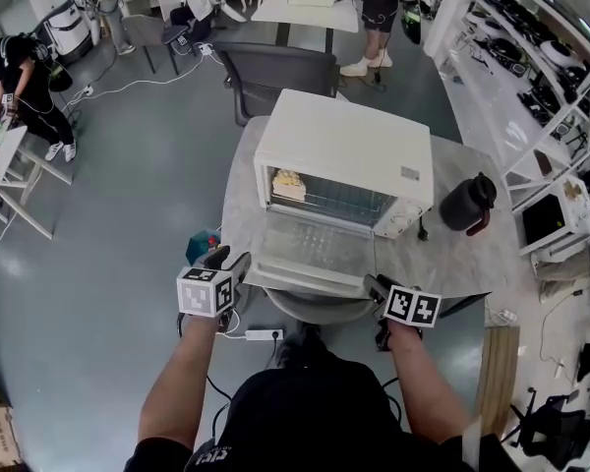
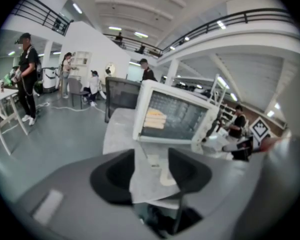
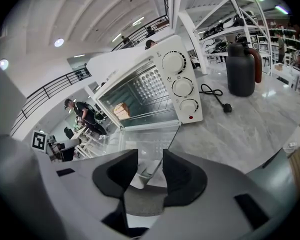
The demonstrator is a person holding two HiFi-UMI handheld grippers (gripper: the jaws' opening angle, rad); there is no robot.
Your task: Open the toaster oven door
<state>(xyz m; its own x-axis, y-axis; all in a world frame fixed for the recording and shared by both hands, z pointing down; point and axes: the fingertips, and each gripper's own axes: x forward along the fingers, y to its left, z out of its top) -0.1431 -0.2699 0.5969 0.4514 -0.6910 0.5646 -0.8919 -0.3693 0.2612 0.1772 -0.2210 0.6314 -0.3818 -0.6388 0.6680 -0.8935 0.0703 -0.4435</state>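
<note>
A white toaster oven (image 1: 344, 146) stands on a round marble table (image 1: 442, 259). Its glass door (image 1: 310, 249) lies folded down flat toward me, and a piece of bread (image 1: 289, 183) rests on the rack inside. My left gripper (image 1: 231, 259) hovers at the table's left edge beside the door, open and empty (image 2: 151, 166). Off the door's front right corner is my right gripper (image 1: 376, 285). In the right gripper view its jaws (image 3: 150, 166) stand apart, and the end of the door's handle (image 3: 142, 179) shows in the gap, with no pad pressing on it.
A dark jug (image 1: 469, 203) and the oven's loose plug (image 1: 423, 232) sit on the table to the right. A grey chair (image 1: 275, 72) stands behind the table, and a power strip (image 1: 264, 334) lies on the floor. White shelves (image 1: 531, 77) run along the right, and people work further back.
</note>
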